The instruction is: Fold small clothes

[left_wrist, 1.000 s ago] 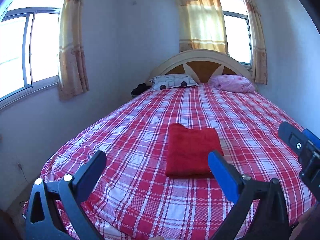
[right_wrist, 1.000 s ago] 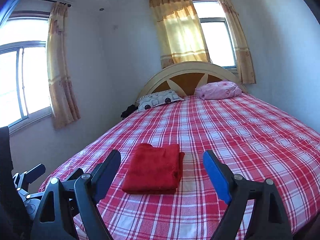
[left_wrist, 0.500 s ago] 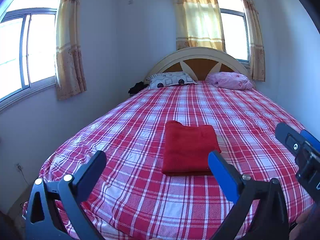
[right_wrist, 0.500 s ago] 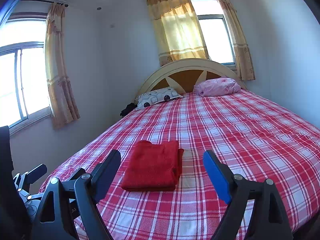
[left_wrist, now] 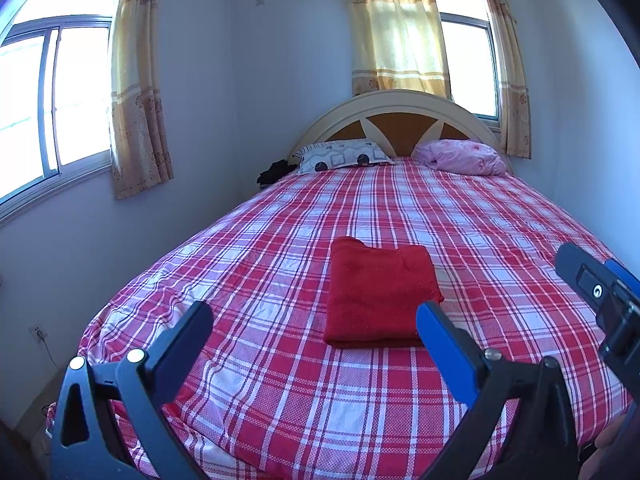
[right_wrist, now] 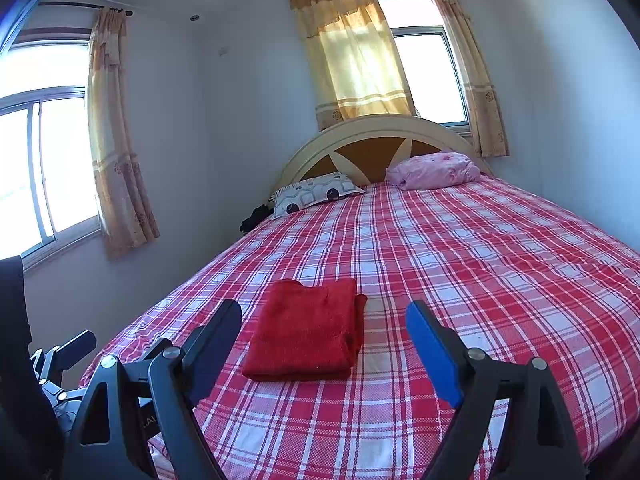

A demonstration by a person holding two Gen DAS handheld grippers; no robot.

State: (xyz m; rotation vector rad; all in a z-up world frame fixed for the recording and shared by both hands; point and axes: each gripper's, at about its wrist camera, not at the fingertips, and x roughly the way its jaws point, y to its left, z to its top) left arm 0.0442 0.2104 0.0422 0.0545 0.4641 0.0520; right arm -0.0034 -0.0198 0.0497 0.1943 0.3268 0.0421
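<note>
I have both claws held above the near end of the bed (left_wrist: 500, 216), and neither touches anything. My left claw (left_wrist: 314, 326) stands wide open with nothing between its fingers; my right claw (right_wrist: 324, 324) is just as wide and just as empty. In the left wrist view the right claw's body shows at the right edge, beside mine and apart from it.

The folded red cloth (left_wrist: 380, 296) lies flat on the plaid bedspread, toward the near end and slightly to the left of the bed's middle. Its edges are fairly square, though the far left corner bulges up a little and, in the right wrist view (right_wrist: 308, 332), a layer sticks out along the right side.

All around the cloth the bedspread is bare, with the widest stretch to its right and plenty beyond it toward the headboard (left_wrist: 400, 120). The bed's left edge drops off near a wall with a window (left_wrist: 40, 112) and curtain (left_wrist: 136, 80).

At the far end I see 2 pillows, a patterned grey one (left_wrist: 340, 156) and a pink one (left_wrist: 460, 158), both well apart from the cloth. A dark bundle (left_wrist: 274, 172) sits off the bed's far left corner. Nothing stands between either claw and the cloth.
</note>
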